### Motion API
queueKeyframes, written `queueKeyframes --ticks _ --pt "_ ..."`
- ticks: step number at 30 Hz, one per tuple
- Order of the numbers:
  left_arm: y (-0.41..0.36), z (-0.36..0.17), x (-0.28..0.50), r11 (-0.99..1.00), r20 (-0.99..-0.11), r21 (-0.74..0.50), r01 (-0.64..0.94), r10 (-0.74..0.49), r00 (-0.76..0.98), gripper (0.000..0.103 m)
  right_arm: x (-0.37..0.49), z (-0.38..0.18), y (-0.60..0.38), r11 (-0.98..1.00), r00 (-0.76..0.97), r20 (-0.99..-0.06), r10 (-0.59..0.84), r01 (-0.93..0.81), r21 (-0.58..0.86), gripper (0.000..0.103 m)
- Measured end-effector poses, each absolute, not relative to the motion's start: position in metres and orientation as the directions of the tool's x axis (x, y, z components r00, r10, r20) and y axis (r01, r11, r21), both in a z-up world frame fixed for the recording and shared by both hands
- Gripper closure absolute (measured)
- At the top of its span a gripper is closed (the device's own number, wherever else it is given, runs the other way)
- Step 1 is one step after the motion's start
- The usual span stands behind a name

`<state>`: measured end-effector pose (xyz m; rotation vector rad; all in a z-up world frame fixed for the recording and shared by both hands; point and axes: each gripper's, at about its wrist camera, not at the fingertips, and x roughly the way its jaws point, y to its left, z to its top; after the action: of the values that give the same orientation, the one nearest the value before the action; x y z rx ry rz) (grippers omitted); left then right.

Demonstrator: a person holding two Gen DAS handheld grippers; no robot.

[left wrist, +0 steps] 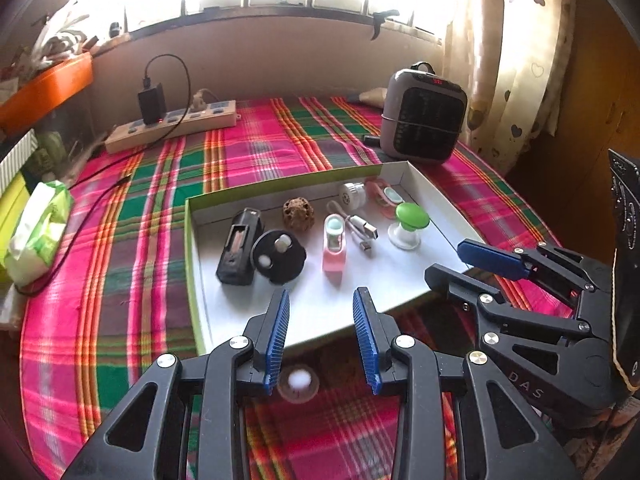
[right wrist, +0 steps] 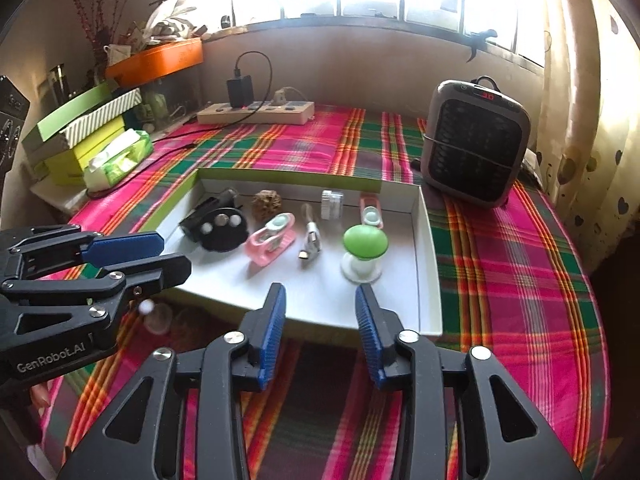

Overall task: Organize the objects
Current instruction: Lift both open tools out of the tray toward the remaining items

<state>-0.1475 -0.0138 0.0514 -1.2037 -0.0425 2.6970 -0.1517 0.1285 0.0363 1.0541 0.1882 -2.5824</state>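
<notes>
A shallow white tray with green sides [left wrist: 430,184] [right wrist: 426,216] lies on the plaid cloth. In it are a black charger block [left wrist: 238,248], a black disc with white buttons [left wrist: 278,256] [right wrist: 222,228], a brown knobbly ball [left wrist: 298,213], a pink clip [left wrist: 334,246] [right wrist: 272,238], a USB cable [left wrist: 360,232], a white round cap [left wrist: 352,196] and a green-topped knob [left wrist: 410,220] [right wrist: 364,250]. My left gripper [left wrist: 322,294] [right wrist: 172,254] hovers open over the tray's near edge, empty. My right gripper [right wrist: 320,288] [left wrist: 444,258] stands open beside it, also empty.
A small white bead on a clear disc [left wrist: 298,380] [right wrist: 147,308] lies on the cloth in front of the tray. A grey heater [right wrist: 476,144] stands at the back right, a power strip [right wrist: 256,112] at the back, a tissue pack [right wrist: 118,160] and boxes on the left.
</notes>
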Motion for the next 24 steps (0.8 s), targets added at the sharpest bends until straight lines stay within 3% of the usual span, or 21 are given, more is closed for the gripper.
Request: queueKeyframes --ticks 24 --pt "-0.074 0.016 -0.081 -0.978 -0.739 -0.189 -0.092 0.203 -0.642 0.066 -0.111 0.014 0.092 -0.907 -0.596 -0.729 -0.336 0.414 0.079 0.055"
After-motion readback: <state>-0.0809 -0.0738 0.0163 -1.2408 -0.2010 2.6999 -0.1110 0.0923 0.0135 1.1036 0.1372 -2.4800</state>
